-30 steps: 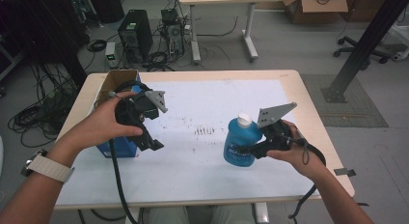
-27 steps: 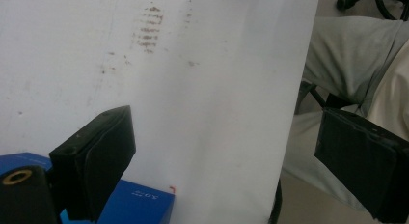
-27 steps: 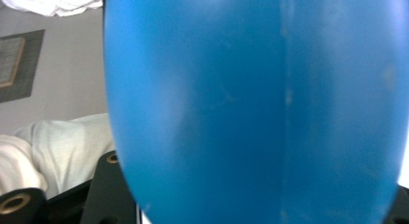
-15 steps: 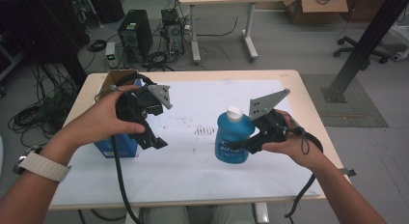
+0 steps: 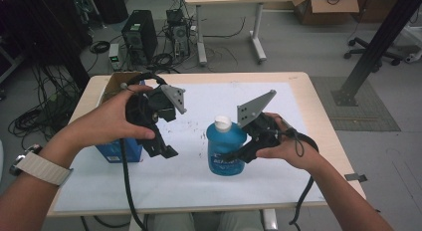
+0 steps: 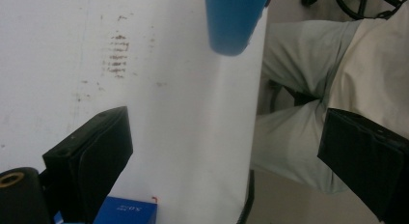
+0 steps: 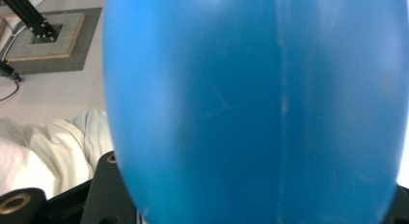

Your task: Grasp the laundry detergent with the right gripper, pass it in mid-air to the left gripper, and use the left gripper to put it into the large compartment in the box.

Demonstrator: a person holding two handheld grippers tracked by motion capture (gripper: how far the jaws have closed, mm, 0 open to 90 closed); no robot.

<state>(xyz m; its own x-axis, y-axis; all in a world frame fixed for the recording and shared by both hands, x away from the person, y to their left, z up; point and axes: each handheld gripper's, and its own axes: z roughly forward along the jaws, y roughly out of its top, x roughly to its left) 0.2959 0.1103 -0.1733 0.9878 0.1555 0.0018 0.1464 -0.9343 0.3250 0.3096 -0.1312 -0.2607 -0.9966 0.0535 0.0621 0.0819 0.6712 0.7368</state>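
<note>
My right gripper (image 5: 240, 154) is shut on a blue bottle (image 5: 225, 150) with a white cap, upright over the middle of the white mat (image 5: 199, 186). In the right gripper view the bottle's blue body (image 7: 255, 103) stands right in front of the camera between the jaws. My left gripper (image 5: 159, 150) is held left of the bottle and points down at the mat. Its jaws (image 6: 226, 161) have just been opening and stand wide apart with nothing between them. The bottle's base (image 6: 234, 21) hangs just above the mat in the left gripper view.
A blue box (image 5: 119, 150) lies on the mat under my left hand; its corner (image 6: 126, 212) is near the left jaw. An open cardboard box (image 5: 115, 81) sits at the table's far left corner. The table's near edge (image 6: 251, 185) and the person's legs lie close by.
The right gripper has carried the bottle leftward toward the table's middle and a little up. The left hand has risen and shifted slightly right, its jaws a bit wider.
</note>
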